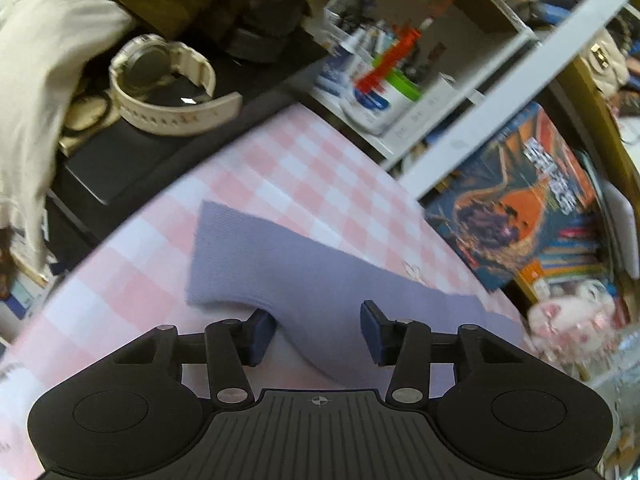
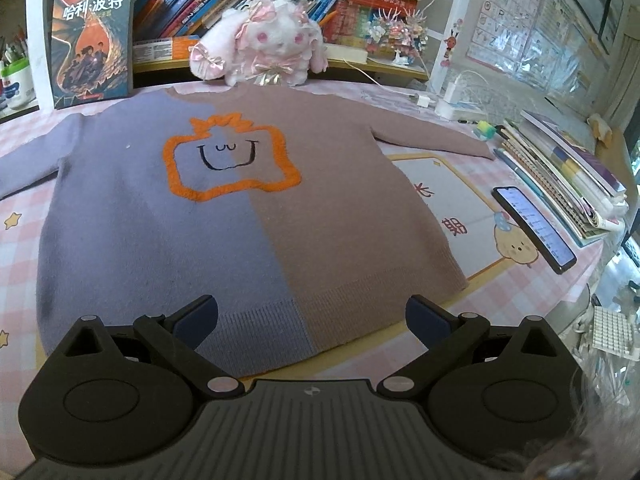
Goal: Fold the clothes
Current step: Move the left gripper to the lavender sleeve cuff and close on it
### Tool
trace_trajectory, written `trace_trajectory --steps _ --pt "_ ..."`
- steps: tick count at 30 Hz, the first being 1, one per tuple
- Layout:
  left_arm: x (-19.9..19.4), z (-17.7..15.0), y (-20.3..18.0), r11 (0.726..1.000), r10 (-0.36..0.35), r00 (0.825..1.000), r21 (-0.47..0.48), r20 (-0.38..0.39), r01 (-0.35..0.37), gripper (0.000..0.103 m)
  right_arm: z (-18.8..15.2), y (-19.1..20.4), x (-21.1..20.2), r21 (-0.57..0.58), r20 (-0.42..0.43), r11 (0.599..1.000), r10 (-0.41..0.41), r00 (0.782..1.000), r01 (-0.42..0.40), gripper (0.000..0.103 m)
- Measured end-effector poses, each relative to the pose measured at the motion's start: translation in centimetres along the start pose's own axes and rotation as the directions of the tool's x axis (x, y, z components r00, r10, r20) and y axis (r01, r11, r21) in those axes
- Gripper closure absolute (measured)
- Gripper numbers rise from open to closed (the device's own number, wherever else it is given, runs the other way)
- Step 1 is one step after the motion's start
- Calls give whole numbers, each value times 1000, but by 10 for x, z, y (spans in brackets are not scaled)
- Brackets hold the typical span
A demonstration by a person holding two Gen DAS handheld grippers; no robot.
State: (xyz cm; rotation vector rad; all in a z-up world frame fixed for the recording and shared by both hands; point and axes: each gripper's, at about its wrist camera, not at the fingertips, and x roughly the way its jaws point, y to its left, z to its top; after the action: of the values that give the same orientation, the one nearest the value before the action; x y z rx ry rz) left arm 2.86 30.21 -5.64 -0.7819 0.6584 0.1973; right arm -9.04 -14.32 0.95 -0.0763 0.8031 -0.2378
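Observation:
A sweater (image 2: 224, 216), half lilac and half dusty pink with an orange-outlined smiling face, lies flat and spread out on the pink checked tablecloth (image 2: 16, 264). Both sleeves stretch outward. My right gripper (image 2: 310, 320) is open, above the sweater's bottom hem at the colour seam, holding nothing. In the left wrist view the lilac sleeve (image 1: 280, 264) lies across the cloth. My left gripper (image 1: 318, 330) is open, its jaws on either side of the sleeve, low over it. I cannot tell whether the pads touch it.
A plush bunny (image 2: 264, 44) and a Harry Potter book (image 2: 94, 40) stand behind the collar. A phone (image 2: 534, 228), stacked books (image 2: 568, 176) and a charger (image 2: 452, 98) lie at the right. A white watch (image 1: 168, 88) and pen holder (image 1: 376, 84) sit beyond the sleeve.

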Motion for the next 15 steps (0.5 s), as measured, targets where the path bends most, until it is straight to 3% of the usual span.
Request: trace_trajectory --steps 9,12,13,15 --pt "0 15 24 993 -3 999 -122 32 6 61 2 -4 -1 9 6 1000 -16 1000 15 2" --pt "6 17 30 984 -1 1000 -179 21 5 85 4 -6 0 8 12 1000 -18 1000 18 2" --pt "8 17 34 979 -1 1000 -203 13 3 98 4 -6 0 7 14 1000 -18 1000 18 2" --pt "9 17 34 977 7 1000 -213 15 -3 100 5 -8 0 6 18 1000 -15 1000 15 2"
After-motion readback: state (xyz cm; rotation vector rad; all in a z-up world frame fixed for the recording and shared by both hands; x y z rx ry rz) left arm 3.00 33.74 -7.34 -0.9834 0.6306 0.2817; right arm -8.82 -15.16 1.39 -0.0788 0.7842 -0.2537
